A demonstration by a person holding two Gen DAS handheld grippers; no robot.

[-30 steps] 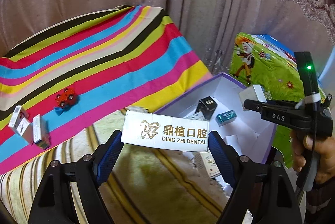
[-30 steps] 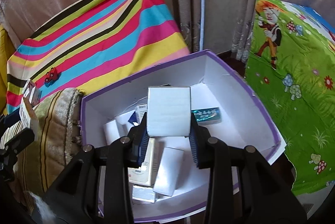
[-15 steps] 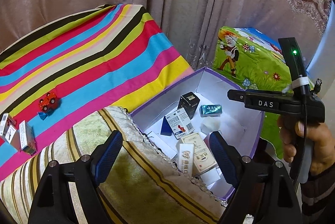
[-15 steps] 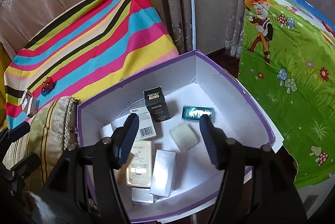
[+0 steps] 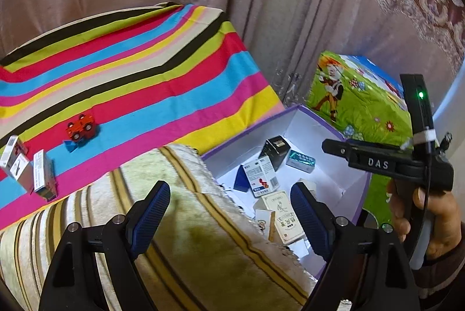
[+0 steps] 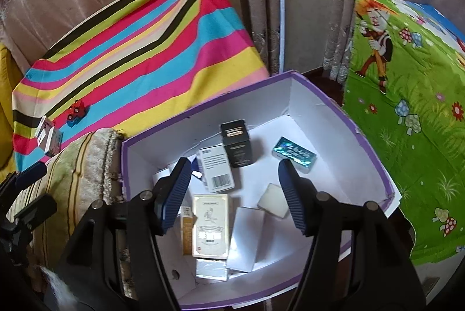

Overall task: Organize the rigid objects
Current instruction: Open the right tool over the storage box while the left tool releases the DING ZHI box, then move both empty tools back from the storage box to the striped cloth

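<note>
Below my right gripper (image 6: 235,194) sits the purple-rimmed box (image 6: 375,154), white inside, already holding a scatter of small cartons. Its jaws are opening with nothing between them; a pale square block (image 6: 274,200) lies on the box floor just under the right finger. My left gripper (image 5: 229,218) hangs wide and empty over the striped cushion (image 5: 203,238), box to its right. Ahead and left of it, on the striped cloth (image 5: 130,84), stands a cluster of small cartons (image 5: 27,168), well apart from both tools, with a red toy car (image 5: 80,128) beyond. I judge the cartons light, stiff but crushable: take them across the narrow faces, gently. The car looks hard and may roll; grip its sides.
</note>
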